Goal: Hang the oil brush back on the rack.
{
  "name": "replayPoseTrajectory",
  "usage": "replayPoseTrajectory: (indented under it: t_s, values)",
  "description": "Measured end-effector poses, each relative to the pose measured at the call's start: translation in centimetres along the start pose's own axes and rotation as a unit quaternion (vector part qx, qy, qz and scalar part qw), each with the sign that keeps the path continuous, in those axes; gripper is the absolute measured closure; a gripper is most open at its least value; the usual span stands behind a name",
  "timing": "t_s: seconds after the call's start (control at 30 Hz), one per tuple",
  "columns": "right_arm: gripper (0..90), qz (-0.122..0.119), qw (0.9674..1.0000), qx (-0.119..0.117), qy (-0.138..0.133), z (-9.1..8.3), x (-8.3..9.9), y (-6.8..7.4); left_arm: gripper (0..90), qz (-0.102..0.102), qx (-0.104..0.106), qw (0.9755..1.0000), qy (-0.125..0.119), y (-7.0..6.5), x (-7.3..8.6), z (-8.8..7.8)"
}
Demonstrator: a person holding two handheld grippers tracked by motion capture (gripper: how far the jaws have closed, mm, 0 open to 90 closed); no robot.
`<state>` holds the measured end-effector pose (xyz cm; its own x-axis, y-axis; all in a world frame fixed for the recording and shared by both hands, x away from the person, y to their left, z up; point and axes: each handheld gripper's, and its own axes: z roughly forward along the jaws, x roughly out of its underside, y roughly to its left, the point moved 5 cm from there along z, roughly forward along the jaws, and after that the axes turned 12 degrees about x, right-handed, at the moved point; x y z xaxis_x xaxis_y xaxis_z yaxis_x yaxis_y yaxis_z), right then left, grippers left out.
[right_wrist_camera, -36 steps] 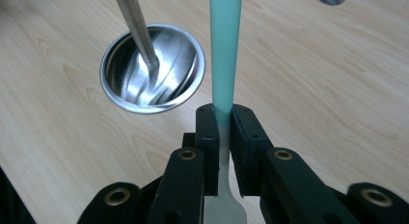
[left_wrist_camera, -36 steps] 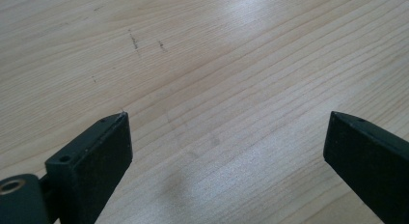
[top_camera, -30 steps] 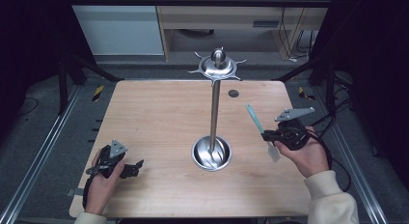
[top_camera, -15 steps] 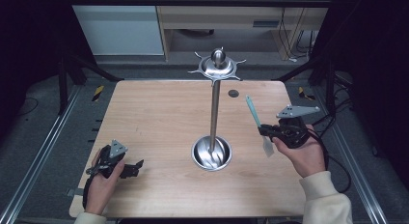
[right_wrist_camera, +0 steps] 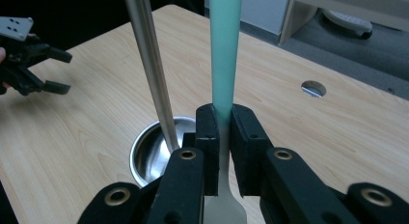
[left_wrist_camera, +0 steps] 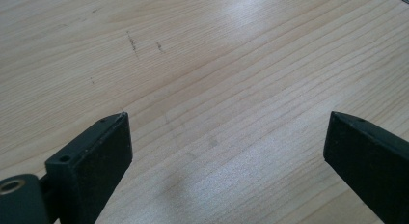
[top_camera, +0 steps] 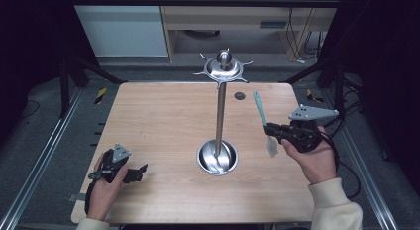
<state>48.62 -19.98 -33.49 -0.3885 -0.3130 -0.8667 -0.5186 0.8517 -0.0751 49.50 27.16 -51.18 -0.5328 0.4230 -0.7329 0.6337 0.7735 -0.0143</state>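
Your right gripper (right_wrist_camera: pixel 221 132) clamps the teal-handled spatula (top_camera: pixel 262 118) upright, ready for a hook on the metal stand (top_camera: pixel 221 106), while your left gripper (top_camera: pixel 130 172) rests open on the table (top_camera: pixel 158 121).

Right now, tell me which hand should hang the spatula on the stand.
Right. The right gripper is shut on the teal-handled spatula, raised beside the stand. The left gripper sits open, low at the table's near left corner.

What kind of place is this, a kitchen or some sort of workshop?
Probably a lab recording bench: a bare wooden table fenced by metal rails, hand-held right gripper clamping a teal-handled utensil, cables trailing.
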Motion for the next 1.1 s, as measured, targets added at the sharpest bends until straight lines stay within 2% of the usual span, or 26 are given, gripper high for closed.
replayPoseTrajectory:
  t_s: [0.3, 0.67, 1.1]
  values:
    - [82.7, -0.001, 0.9992, -0.006, -0.038, -1.6, -1.2, 0.8, 2.9, -0.001, -0.001, 1.0, -0.002, 0.0, 0.0, 0.0]
    - [82.7, -0.008, 0.9981, -0.007, -0.061, -2.5, -1.9, 1.5, 3.0, -0.002, -0.001, 1.0, -0.002, 0.0, 0.0, 0.0]
    - [82.7, -0.015, 0.9948, -0.018, -0.099, -4.3, -3.0, 2.7, 2.9, -0.001, -0.001, 1.0, -0.001, 0.0, 0.0, 0.0]
